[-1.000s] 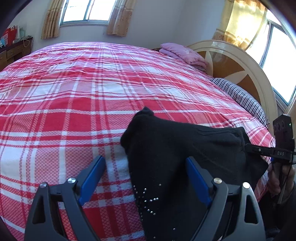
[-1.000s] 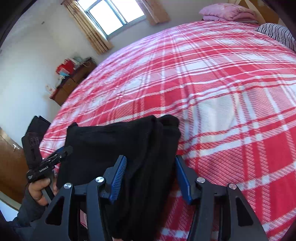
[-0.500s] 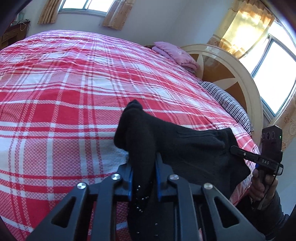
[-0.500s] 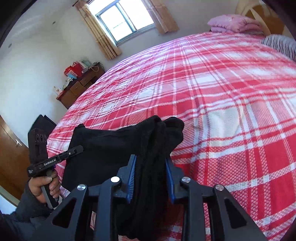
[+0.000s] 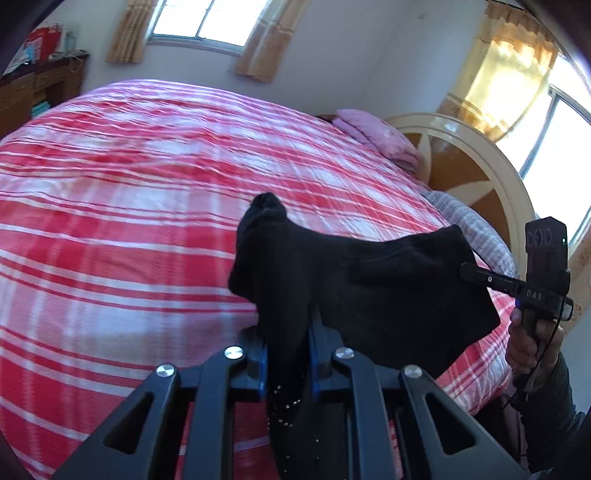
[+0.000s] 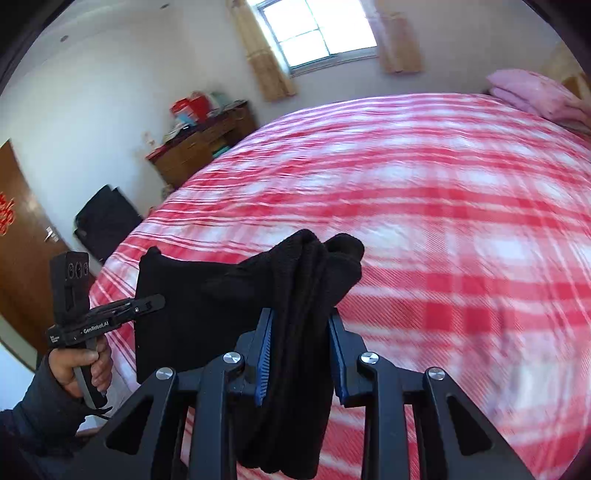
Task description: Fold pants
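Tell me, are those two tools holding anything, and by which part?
Both hold the black pants: the left tool and the right tool each pinch a bunched end of the same stretched edge.

I'm in a home bedroom: a bed (image 5: 147, 206) fills the frame, headboard (image 5: 476, 177) right, curtained window (image 6: 317, 33) at top

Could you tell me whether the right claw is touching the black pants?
Touching. The right wrist view shows the right claw with both blue pads pressed against a bunched fold of the black pants between them.
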Tool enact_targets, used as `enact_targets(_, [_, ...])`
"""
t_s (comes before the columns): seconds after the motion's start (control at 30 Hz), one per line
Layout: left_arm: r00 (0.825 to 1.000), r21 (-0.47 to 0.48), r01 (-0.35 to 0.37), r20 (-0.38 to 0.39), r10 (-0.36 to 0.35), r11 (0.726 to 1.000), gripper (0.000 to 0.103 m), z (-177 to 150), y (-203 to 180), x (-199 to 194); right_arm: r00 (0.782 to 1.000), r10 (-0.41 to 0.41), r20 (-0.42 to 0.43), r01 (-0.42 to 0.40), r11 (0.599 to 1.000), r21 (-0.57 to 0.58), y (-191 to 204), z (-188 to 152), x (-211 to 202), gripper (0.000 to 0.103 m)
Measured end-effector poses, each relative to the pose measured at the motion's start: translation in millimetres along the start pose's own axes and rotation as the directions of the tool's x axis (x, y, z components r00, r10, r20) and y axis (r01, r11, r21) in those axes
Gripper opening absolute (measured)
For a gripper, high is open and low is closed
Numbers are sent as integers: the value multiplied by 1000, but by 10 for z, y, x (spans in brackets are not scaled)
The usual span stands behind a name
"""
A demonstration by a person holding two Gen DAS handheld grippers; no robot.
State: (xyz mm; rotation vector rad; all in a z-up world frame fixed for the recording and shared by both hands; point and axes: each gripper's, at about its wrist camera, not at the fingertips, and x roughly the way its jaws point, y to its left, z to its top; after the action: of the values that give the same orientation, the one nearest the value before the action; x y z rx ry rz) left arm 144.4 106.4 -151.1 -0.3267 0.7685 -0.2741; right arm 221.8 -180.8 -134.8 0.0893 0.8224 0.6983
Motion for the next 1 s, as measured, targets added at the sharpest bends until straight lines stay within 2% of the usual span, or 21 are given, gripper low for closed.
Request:
enact_targets(0.17, [990, -60, -115, 72, 120, 991, 17, 90, 503, -438, 994, 104, -36, -107, 991, -86, 465, 460, 655, 29])
enact_targets(0.33, [958, -115, -251, 115, 264, 961, 17, 2, 944, -784, 983, 174, -61, -181, 973, -142, 961, 655, 1362, 29])
enact_targets(0.43, [945, -143, -300, 89, 314, 943, 17, -111, 1161, -764, 980, 172, -105, -184, 975, -122, 1089, 625, 1793, 29])
enact_targets(0.5, [938, -137, -334, 43, 343, 932, 20, -226, 1295, -624, 979, 137, -151, -151, 985, -82, 1037, 552, 2057, 31])
enact_targets(0.53, [930, -136, -358, 34, 365, 924, 30, -260, 1337, -574, 979, 125, -160, -137, 988, -65, 1000, 534, 2105, 35])
enact_targets(0.57, [922, -145, -376, 37, 384, 915, 47, -290, 1384, -549, 977, 138, -164, -144, 989, -24, 916, 513, 2144, 40])
enact_targets(0.6, [913, -165, -392, 50, 405, 905, 57, -317, 1430, -543, 972, 162, -170, -159, 987, 35, 796, 498, 2156, 49])
enact_targets(0.63, [903, -189, -406, 64, 424, 894, 72, -340, 1483, -550, 970, 170, -175, -161, 985, 65, 735, 484, 2140, 56])
enact_targets(0.7, [909, -190, -392, 73, 411, 900, 72, -326, 1542, -556, 970, 177, -166, -161, 981, 103, 593, 454, 2060, 57])
enact_targets(0.77, [903, -172, -405, 76, 422, 898, 74, -303, 1524, -558, 976, 167, -138, -154, 983, 102, 568, 432, 1938, 58])
enact_targets(0.83, [897, -195, -411, 86, 433, 891, 74, -277, 1535, -583, 983, 156, -97, -148, 985, 91, 588, 388, 1754, 58])
enact_targets(0.93, [880, -217, -425, 129, 457, 879, 76, -251, 1549, -670, 975, 211, -68, -207, 977, 56, 653, 297, 1563, 58])
enact_targets(1.0, [867, -242, -435, 150, 476, 867, 81, -229, 1606, -698, 975, 202, -91, -201, 979, 29, 701, 207, 1535, 58])
